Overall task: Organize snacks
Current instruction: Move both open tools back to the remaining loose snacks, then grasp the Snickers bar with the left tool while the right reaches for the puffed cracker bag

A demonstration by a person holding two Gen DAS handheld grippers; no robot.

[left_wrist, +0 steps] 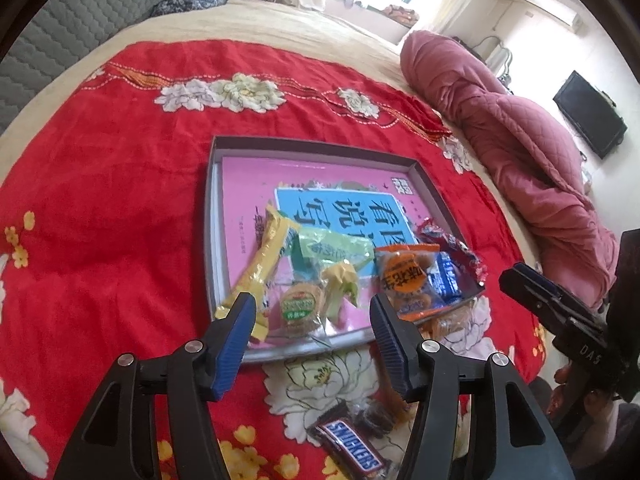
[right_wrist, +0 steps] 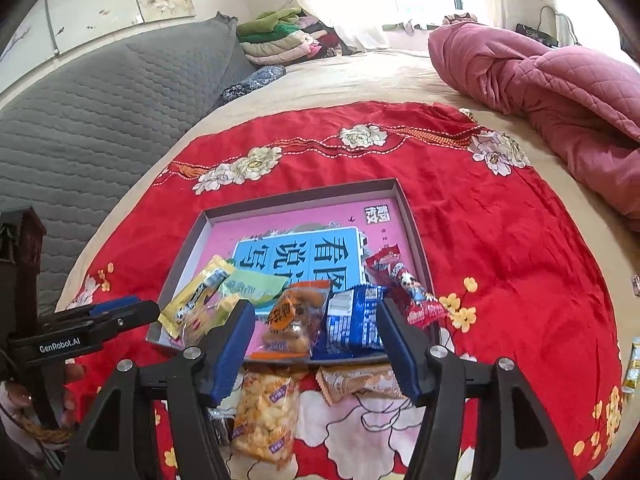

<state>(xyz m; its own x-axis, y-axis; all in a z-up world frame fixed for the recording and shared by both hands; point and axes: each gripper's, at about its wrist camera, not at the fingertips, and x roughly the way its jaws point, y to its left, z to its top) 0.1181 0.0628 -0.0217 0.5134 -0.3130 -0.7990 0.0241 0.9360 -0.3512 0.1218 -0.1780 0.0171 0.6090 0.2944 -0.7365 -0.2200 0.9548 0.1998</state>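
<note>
Listing left to right, as your two wrist views show it:

- Left gripper (left_wrist: 312, 312): jaws apart, nothing between the pads. It hangs over the near rim of the tray (left_wrist: 210, 216).
- Yellow stick pack (left_wrist: 260, 268): in the tray, its near end lapping over the rim beside your left pad. Risk: a closing jaw could catch that end and drag it out.
- Green packet (left_wrist: 332, 246) and round cookie (left_wrist: 300, 306): overlapped in clear, glossy wrap. Risk: you could pinch two at once, or the film could slip.
- Orange pack (right_wrist: 292, 316), blue pack (right_wrist: 352, 320), red wrapper (right_wrist: 400, 284): crowded at the tray's near right corner, the red one leaning on the wall. Risk: nudging any one may tip the red one out.
- Right gripper (right_wrist: 316, 320): jaws apart, empty, over that same corner.
- Outside the tray, on the red cloth (right_wrist: 520, 240): puffed-snack bag (right_wrist: 266, 412), tan packet (right_wrist: 360, 384), Snickers (left_wrist: 352, 450), a dark cookie beside it. These look still to be sorted.
- General risk: the soft bedding gives under pressure, so pressing down could tilt the tray; your grippers sit close and could collide.
</note>
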